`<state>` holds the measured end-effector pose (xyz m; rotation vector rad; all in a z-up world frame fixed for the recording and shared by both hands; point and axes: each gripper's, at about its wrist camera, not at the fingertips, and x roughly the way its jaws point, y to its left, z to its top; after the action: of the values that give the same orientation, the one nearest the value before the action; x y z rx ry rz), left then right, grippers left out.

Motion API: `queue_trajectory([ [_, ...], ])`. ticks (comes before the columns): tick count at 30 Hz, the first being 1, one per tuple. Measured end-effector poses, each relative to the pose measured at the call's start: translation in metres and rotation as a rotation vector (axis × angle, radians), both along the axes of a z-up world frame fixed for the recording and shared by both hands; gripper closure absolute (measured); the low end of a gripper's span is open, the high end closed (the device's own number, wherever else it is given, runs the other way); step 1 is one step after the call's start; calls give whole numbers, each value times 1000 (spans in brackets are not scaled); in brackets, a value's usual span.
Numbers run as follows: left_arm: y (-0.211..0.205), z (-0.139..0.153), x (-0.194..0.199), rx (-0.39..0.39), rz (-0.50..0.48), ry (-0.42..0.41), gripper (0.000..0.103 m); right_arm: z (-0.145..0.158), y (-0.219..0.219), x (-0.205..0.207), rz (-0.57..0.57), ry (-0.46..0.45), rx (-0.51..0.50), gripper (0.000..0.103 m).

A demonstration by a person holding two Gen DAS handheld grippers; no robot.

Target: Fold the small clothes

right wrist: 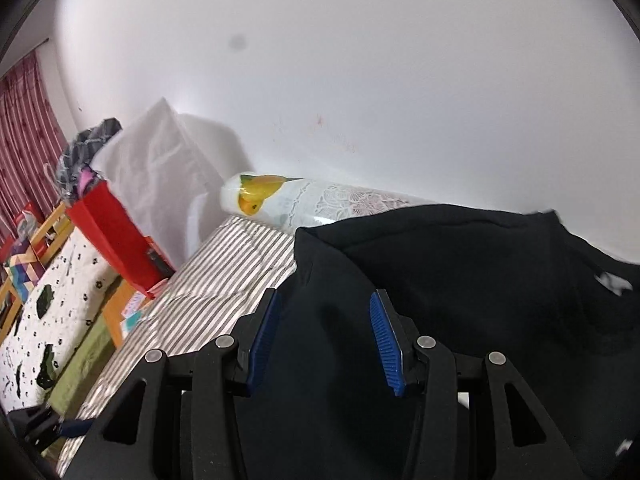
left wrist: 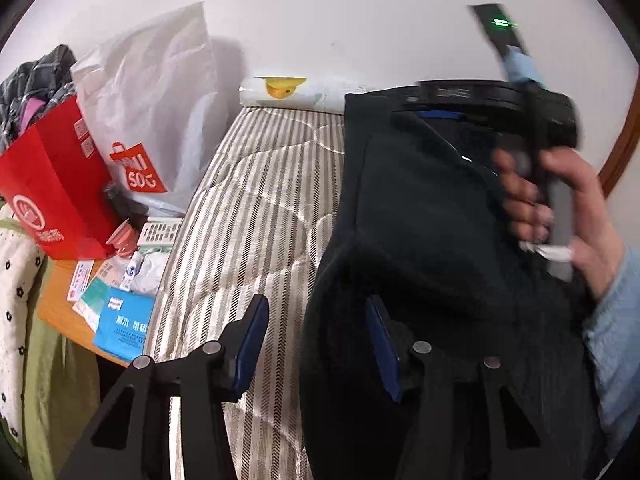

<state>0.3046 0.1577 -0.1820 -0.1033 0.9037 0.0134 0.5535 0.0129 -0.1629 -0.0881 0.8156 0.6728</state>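
A black garment lies on the striped mattress; it also fills the lower right of the right wrist view. My left gripper is open at the garment's left edge, its right finger over the black cloth, its left finger over the mattress. My right gripper is open, low over the garment, with black cloth between its fingers. In the left wrist view the right gripper's body and the hand holding it sit at the garment's far right.
A red paper bag and a white shopping bag stand on a wooden side table left of the bed, with papers and a remote. A rolled white sheet lies along the wall. A dotted quilt lies to the left.
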Motion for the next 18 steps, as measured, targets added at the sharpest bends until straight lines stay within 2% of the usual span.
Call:
queue_trajectory([
  [6, -2, -5, 8, 4, -44, 0, 70, -16, 17, 30, -16, 16, -23, 60],
  [8, -3, -7, 10, 11, -52, 2, 73, -20, 20, 35, -13, 31, -8, 68],
  [9, -4, -9, 11, 19, -59, 9, 76, -22, 22, 38, -6, 37, -7, 78],
  [10, -5, -11, 12, 36, -59, 15, 89, -24, 25, 39, 4, 37, -10, 89],
  [11, -3, -12, 11, 46, -51, 11, 93, -24, 26, 38, 13, 36, -10, 89],
  [14, 8, -10, 9, -11, -51, 4, 94, -23, 36, 33, 27, -8, -25, 92],
  [18, 13, -11, 7, 3, -43, 16, 95, -22, 49, 37, 39, -6, -22, 93],
])
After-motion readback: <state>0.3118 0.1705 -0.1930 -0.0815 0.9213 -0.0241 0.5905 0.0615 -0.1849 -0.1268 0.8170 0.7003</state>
